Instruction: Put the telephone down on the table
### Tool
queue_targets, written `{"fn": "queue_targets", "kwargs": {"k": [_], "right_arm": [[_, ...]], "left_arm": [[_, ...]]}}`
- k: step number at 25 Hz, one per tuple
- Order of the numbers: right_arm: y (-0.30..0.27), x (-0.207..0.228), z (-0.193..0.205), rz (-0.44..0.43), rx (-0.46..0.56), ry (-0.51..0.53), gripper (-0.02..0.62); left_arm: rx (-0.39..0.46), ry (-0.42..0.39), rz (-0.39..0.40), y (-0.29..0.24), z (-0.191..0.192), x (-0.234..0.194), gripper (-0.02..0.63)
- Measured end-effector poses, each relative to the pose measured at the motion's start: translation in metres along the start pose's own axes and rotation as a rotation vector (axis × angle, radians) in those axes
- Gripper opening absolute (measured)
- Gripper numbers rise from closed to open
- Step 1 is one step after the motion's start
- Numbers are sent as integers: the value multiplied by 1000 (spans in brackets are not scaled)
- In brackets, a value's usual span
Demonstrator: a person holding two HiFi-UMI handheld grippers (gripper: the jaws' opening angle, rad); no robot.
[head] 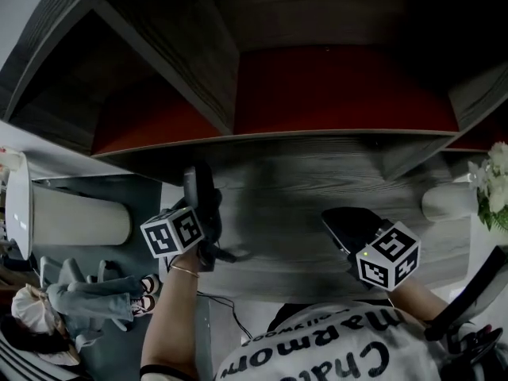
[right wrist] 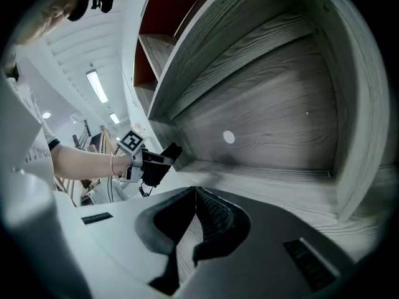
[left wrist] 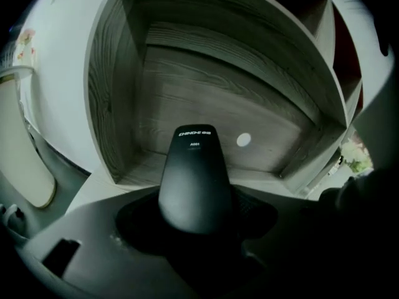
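A black telephone handset (head: 200,190) is clamped in my left gripper (head: 206,213), which hangs just above the left end of the grey wood table (head: 302,181). The left gripper view shows the telephone (left wrist: 193,179) sticking forward out of the jaws, with small white print at its far tip. It points into a grey wooden shelf bay. My right gripper (head: 337,219) hovers over the table's right part. Its jaws meet at their tips (right wrist: 196,190) with nothing between them. From the right gripper view, the left gripper (right wrist: 146,167) and the telephone (right wrist: 165,156) appear at the table's left edge.
A shelf unit with red back panels (head: 341,86) rises behind the table. White flowers (head: 496,185) stand at the far right. A white rounded object (head: 79,222) lies left of the table. A seated person (head: 95,300) is at the lower left. A thin cable (head: 226,302) trails below the left gripper.
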State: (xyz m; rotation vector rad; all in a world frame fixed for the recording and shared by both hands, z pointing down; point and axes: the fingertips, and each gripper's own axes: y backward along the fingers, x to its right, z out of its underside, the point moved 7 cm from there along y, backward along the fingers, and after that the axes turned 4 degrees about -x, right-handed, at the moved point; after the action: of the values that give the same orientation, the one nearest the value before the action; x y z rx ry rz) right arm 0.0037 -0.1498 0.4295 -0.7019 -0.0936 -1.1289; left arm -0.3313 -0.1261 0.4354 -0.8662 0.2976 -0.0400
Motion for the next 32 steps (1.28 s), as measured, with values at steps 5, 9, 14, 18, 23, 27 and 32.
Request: {"fn": "queue_targets", "kwargs": {"k": [5,9,14,18,23,27,32], "right_arm": [[0,3,5,-1,-22,-2,12],[2,6,4,-1,-31,4,12],[8,8,4,3,-24,1,12],[13,12,8,21,-23,-5,12],[15,19,14,44,-36,-37,12],[15,23,11,52,-25,-51,12],[14,26,11,62,-16,-61,12]], "left_arm": [[-78,-82,-32,-27,0,0,275],[-137,-142,-43,-43,1,0,275],[-184,-182,-69,-57,1,-7,275],[-208,-220,-65,-70,-1,-14,275],[-238,-258,-95,-75,-2,-24,275],[-243,-256,-86,-81,-7,-26,276],[-278,-253,-85,-89,-4,-27,275]]}}
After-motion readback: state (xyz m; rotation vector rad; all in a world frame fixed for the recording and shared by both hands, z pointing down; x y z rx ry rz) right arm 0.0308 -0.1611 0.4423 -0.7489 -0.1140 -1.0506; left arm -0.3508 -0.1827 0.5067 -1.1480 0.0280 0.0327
